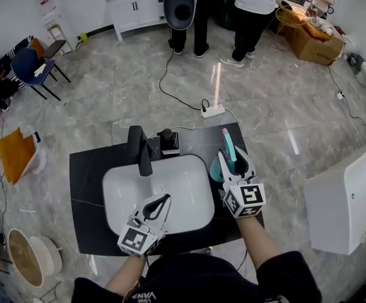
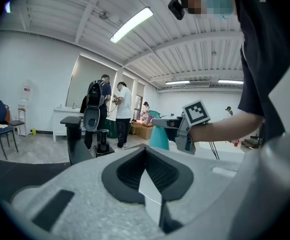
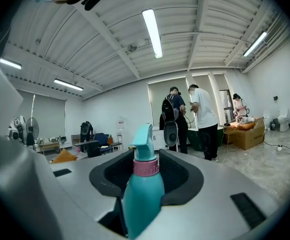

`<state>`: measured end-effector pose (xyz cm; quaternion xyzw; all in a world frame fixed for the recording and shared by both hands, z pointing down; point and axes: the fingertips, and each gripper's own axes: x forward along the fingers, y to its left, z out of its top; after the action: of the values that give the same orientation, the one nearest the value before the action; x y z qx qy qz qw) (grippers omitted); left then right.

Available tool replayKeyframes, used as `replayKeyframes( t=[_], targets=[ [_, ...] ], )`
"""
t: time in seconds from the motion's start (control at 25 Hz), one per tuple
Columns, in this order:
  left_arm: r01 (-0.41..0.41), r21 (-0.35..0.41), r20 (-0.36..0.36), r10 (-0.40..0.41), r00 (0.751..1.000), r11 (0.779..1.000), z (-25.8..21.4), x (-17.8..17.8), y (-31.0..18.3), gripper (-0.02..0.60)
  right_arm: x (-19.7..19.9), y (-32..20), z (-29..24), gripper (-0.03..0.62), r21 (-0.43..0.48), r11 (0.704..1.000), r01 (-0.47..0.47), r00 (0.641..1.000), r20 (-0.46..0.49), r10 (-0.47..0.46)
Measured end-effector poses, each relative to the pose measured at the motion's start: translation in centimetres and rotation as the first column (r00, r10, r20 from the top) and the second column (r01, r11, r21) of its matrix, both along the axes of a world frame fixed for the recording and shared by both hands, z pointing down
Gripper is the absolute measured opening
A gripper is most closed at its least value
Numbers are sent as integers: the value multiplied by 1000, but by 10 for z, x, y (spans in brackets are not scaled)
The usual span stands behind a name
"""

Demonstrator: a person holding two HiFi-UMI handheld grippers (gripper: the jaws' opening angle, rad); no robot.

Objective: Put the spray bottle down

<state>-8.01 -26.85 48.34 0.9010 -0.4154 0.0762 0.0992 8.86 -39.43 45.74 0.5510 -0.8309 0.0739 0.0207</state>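
My right tongs (image 1: 232,161) grip the teal, pink-collared plastic spray bottle (image 3: 144,194); left tongs (image 1: 165,199) sit closed, empty. Released tilted near the black counter (image 1: 88,169) edge, it could topple.

The spray bottle (image 3: 144,194) is teal with a pink collar below its teal trigger head. The desk (image 1: 88,188) is black, its sink basin (image 1: 183,194) white and the faucet (image 1: 142,150) black. The floor (image 1: 120,93) is pale grey marbled tile.

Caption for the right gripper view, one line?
Teal spray bottle gripped upright between the jaws; people stand in the room behind.
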Motion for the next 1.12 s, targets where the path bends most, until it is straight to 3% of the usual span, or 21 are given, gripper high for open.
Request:
replayKeyframes(
  t=[0.6,1.12],
  targets=[
    [-84,-126,-41,79,996,988,59,12,-30,5,-25,-104,39,156,66,998,14,1000,-23,-13],
    [-87,-145,-85,75,993,986,80,7,-60,6,-32,-128,49,156,122,993,11,999,-36,-7]
  ],
)
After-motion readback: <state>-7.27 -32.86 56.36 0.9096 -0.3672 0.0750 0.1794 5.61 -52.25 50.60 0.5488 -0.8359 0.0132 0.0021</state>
